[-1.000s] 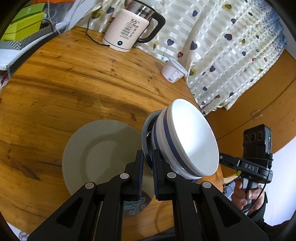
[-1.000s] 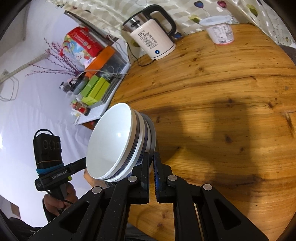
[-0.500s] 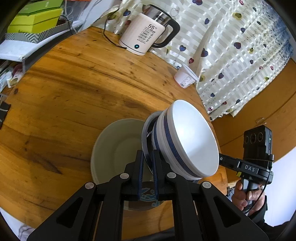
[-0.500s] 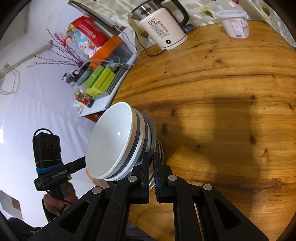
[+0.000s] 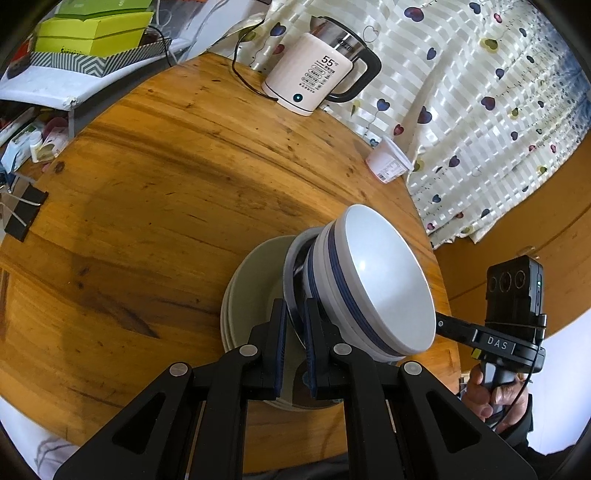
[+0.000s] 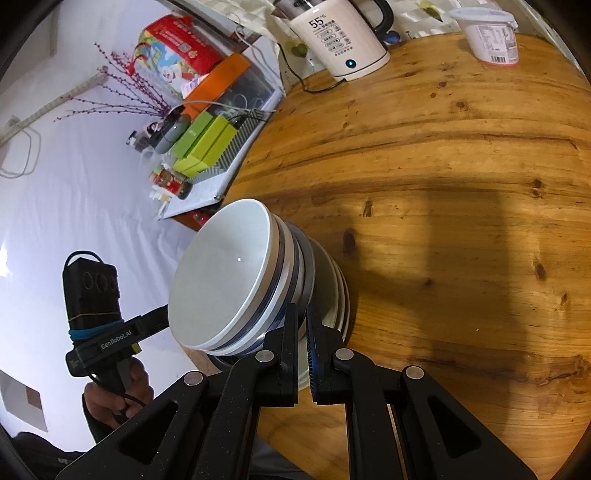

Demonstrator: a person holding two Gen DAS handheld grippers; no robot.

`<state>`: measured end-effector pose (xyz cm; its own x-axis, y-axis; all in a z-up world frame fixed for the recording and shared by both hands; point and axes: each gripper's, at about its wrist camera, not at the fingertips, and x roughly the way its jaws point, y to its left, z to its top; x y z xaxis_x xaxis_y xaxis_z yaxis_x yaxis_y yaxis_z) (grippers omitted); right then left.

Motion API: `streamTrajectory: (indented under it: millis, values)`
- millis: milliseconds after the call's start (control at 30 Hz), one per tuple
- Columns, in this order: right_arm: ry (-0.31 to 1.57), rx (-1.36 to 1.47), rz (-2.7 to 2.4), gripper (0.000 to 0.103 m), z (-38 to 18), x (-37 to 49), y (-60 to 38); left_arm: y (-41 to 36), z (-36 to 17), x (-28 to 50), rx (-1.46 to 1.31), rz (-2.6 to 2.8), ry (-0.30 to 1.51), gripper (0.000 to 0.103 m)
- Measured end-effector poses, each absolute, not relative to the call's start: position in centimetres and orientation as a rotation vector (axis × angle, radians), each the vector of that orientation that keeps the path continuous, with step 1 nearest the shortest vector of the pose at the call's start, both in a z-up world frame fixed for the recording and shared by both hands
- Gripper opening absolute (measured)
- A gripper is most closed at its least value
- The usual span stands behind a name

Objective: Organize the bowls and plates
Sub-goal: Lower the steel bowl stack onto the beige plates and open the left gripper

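Now carrying: left gripper [image 5: 293, 314] and right gripper [image 6: 301, 321] clamped on opposite rims of bowl stack [image 5: 373, 280], held over plates [image 5: 251, 291] near table [image 5: 147, 184] edge. Next: lower level, release together.

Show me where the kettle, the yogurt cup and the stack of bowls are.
kettle [image 5: 314, 79], left wrist view, on its white body.
yogurt cup [image 6: 491, 35], right wrist view, on its labelled side.
stack of bowls [image 5: 388, 280], left wrist view, inside the top bowl.
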<state>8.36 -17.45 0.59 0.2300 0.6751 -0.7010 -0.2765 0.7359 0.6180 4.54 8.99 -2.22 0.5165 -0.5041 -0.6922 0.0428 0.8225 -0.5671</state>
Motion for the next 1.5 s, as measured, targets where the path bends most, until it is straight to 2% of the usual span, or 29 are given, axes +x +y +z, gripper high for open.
streamTrajectory:
  millis: [1000, 1100, 1233, 1300, 1367, 1433, 1500]
  values:
    - [1.165, 0.385, 0.696, 0.008, 0.9, 7.7, -17.1, 9.5, -2.4, 3.7, -0.538, -0.302, 0.979, 0.008]
    - [1.149, 0.377, 0.686, 0.013, 1.2, 7.3, -17.7, 9.5, -2.1, 3.4, -0.521, -0.282, 0.97, 0.009]
    - [1.122, 0.336, 0.673, 0.03, 1.8, 6.5, -17.9, 9.4, -1.6, 2.6, -0.479, -0.248, 0.952, 0.011]
    - [1.108, 0.312, 0.686, 0.032, 2.2, 6.0, -17.7, 9.2, -1.3, 2.2, -0.448, -0.23, 0.944, 0.011]
    - [1.104, 0.282, 0.69, 0.045, 2.4, 5.5, -17.3, 8.9, -1.0, 1.9, -0.426, -0.22, 0.936, 0.011]
    - [1.097, 0.247, 0.688, 0.054, 2.6, 5.0, -16.8, 8.5, -0.8, 1.5, -0.403, -0.21, 0.931, 0.011]
    - [1.088, 0.215, 0.685, 0.055, 2.8, 4.5, -16.4, 8.1, -0.6, 1.3, -0.38, -0.199, 0.926, 0.011]
